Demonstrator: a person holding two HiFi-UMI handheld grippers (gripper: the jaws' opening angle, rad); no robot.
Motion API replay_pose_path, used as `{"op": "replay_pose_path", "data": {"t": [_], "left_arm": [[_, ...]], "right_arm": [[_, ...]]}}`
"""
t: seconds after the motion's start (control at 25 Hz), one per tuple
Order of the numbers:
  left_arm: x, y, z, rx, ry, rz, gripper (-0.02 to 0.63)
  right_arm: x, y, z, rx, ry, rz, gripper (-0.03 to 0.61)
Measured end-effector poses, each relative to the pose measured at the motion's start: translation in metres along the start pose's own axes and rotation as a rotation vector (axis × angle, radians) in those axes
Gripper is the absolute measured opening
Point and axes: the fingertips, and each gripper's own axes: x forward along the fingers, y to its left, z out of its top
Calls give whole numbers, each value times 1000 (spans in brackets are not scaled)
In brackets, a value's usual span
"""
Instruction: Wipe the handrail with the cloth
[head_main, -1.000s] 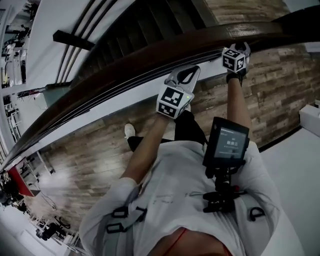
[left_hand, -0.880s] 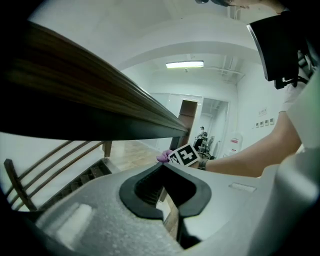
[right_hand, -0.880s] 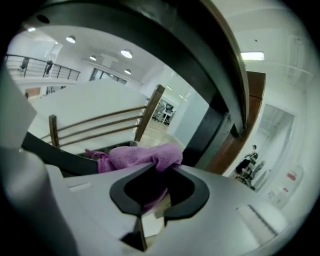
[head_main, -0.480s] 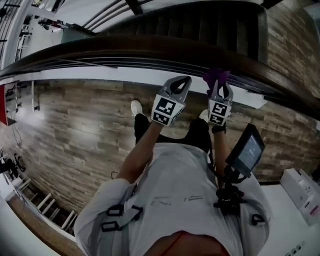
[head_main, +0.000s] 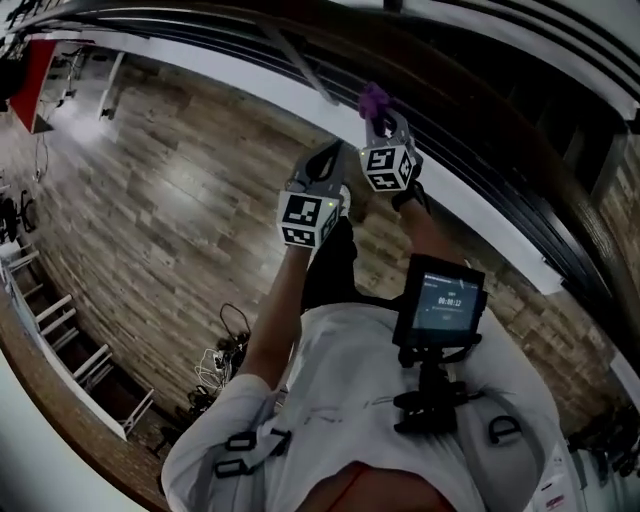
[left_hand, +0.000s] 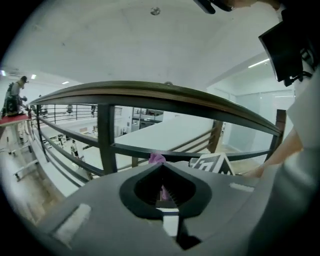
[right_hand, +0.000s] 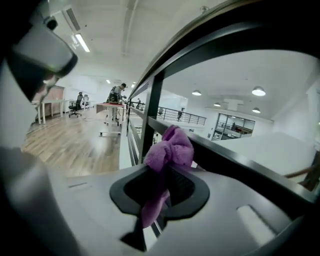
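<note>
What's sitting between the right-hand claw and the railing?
A bunched purple cloth, clamped in the right gripper; the right gripper view shows it before the railing.

Your left arm (head_main: 272, 315) and right arm (head_main: 422, 225) both stretch forward toward the upper middle of the head view. Your left tongs (head_main: 333, 152) sit just below and left of your right tongs (head_main: 380, 115), closed tip to tip. Your right tongs are clamped on the bunched purple cloth (right_hand: 167, 150), with a tail of it hanging down between them.
</note>
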Motion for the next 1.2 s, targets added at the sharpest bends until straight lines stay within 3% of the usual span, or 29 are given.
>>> {"op": "replay_pose_path", "data": {"t": [0.12,0.32,0.52,0.8,1.2], "left_arm": [[-8,59,0,-19,5,72,0],[-20,105,-18,-43,39,101,0],[-17,108,-33,-42,64,87,0],[5,49,-32,-35,71,-15,0],[45,-101,-47,10,123,-223,0]], "right_arm": [[76,29,20,-36,27,18,54],[167,57,9,-61,142,12,54],[178,57,-14,-160,204,-4,54],[113,16,-59,-102,240,-39,53],[-17,-79,-147,41,323,-188,52]]}}
